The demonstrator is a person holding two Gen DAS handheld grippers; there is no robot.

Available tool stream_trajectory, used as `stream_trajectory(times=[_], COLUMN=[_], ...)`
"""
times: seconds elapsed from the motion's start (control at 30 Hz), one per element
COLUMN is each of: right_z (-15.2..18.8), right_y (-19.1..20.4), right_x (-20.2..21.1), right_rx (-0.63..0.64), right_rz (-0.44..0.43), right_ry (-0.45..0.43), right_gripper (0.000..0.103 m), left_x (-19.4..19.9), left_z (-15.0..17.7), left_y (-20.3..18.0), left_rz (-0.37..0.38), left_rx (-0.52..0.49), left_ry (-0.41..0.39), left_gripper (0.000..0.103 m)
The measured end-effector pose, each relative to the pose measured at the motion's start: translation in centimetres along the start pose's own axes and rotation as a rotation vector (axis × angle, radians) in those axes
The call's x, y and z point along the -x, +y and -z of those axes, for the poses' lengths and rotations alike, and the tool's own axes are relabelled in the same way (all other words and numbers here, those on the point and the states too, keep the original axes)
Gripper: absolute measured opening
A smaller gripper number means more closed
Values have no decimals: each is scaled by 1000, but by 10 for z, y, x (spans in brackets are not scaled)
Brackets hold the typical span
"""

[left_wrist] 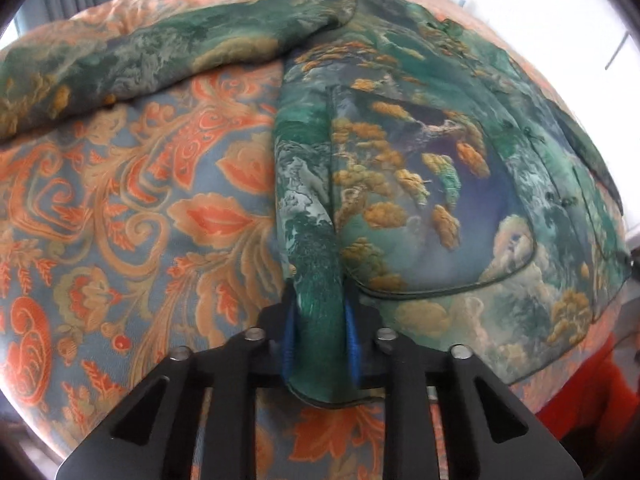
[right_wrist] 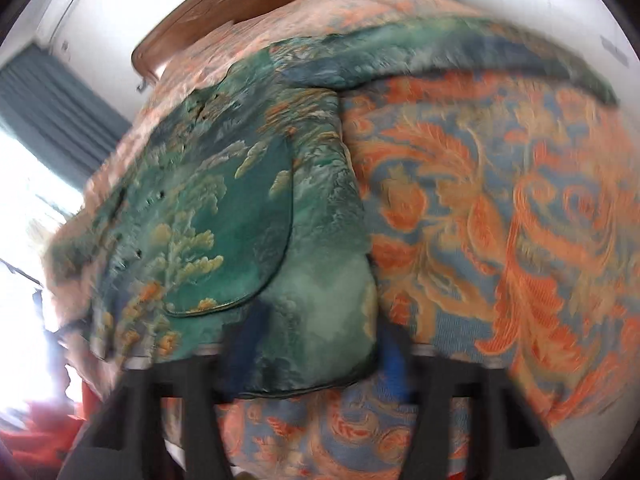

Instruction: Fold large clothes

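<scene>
- Black fingers and blue pads of my left gripper (left_wrist: 320, 336) sit nearest the lens, clamped on a raised pleat at the near hem of the green landscape-print jacket (left_wrist: 420, 184) — a thin bite, right at the piped edge.
- Across the hem, my right gripper (right_wrist: 310, 360) brackets the other near corner; motion blur smears that view, but the cloth bunches between the pads and I judge them pressed on it.
- Spread flat on the bed's orange-and-blue paisley bedspread (left_wrist: 140, 208), the jacket lies front up, pocket and button line showing, one sleeve (left_wrist: 160, 56) flung out to the side, the other sleeve likewise in the right view.
- Risk, as I read it: the fabric looks slick, so a fast lift could pull the pleat free of the left pads; uneven pulls would skew the fold line.
- Another risk — the outstretched sleeves may drag and bunch under the body if the hem is carried over them.
- Room is generous: bare bedspread lies on both sides and toward the wooden headboard (right_wrist: 240, 4); the bed's near edge runs just below both grippers.
</scene>
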State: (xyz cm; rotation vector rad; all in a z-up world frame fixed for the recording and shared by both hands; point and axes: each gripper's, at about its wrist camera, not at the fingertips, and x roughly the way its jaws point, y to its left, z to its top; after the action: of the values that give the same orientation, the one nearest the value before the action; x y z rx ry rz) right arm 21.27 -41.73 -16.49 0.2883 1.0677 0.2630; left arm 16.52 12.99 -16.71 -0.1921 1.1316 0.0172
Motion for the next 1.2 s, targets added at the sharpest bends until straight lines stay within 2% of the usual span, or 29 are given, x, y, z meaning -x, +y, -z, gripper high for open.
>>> stream_trajectory(times=[0.07, 0.3, 0.37, 0.43, 0.53, 0.6, 0.67, 0.73, 0.8, 0.87, 0.97, 1.03, 1.07, 1.1, 1.13, 1.2], right_z=[-4, -4, -2, 1, 1, 3, 1, -2, -8, -18, -44, -70, -78, -88, -96, -104], right_y=[3, 7, 6, 1, -5, -8, -8, -13, -21, -28, -48, -62, -67, -75, -86, -105], right_x=[5, 27, 29, 25, 13, 12, 16, 26, 39, 52, 71, 81, 85, 96, 110, 127], right_rx=[13, 50, 54, 34, -5, -15, -22, -53, -82, -100, -157, -167, -167, -178, -208, -265], right_rz=[4, 50, 62, 64, 67, 72, 88, 107, 120, 151, 277, 370, 382, 356, 283, 154], right_ry=[-12, -25, -25, -23, -30, -45, -63, -91, -126, -149, -179, -174, -188, -243, -334, -454], right_gripper=[18, 15, 15, 14, 15, 20, 43, 52, 53, 62, 71, 72, 72, 72, 72, 73], left_x=[9, 33, 25, 12, 10, 20, 32, 46, 61, 72, 85, 92, 95, 98, 100, 103], left_z=[2, 27, 30, 27, 20, 19, 19, 18, 14, 8, -3, -7, -9, -10, -10, -9], left_y=[-7, -17, -11, -2, 2, 1, -1, -3, -6, -8, -13, -16, -19, -23, -25, -29], left_rz=[-14, -9, -18, -1, -6, -24, -38, -62, -83, -106, -146, -175, -188, -192, -189, -173], left_rx=[-26, -71, -74, -35, -2, -8, -18, -23, -15, 9, 57, 58, 49, 38, 32, 27], left_ry=[-13, -30, -25, -10, -22, -61, -104, -154, -208, -261, -367, -416, -442, -461, -470, -479], left_gripper=[15, 13, 13, 14, 29, 48, 63, 72, 86, 96, 99, 100, 100, 100, 100, 100])
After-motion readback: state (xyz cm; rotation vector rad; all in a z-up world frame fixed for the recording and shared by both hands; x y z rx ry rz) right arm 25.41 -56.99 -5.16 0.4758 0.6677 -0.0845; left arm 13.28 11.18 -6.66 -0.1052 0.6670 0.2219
